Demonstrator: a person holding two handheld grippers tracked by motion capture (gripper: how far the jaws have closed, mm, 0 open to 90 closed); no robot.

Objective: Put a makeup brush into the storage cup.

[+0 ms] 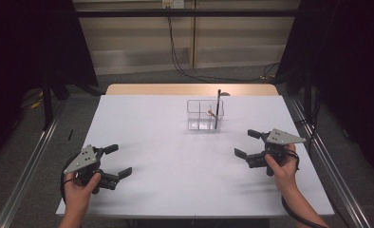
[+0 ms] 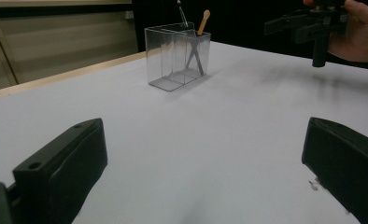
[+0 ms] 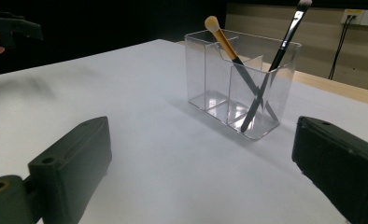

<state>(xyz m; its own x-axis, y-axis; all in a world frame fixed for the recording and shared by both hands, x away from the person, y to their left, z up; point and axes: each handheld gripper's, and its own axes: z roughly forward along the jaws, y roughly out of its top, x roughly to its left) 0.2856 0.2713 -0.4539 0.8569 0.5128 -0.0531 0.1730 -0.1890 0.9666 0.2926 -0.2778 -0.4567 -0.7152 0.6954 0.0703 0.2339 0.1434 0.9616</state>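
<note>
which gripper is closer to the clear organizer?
Right. The right gripper is just to the right of the organizer and a bit nearer the person; the left gripper is far off at the table's near-left corner. Both are open and clear of it.

Left gripper, right gripper: black, 2 blocky jaws each, grey triangular screw-dotted top plate, black trailing cable.

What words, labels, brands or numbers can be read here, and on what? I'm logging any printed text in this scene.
None can be read.
The clear organizer, its two brushes, the white table and both grippers, left gripper and right gripper, show no lettering.
The wall sockets bear no legible marks.
</note>
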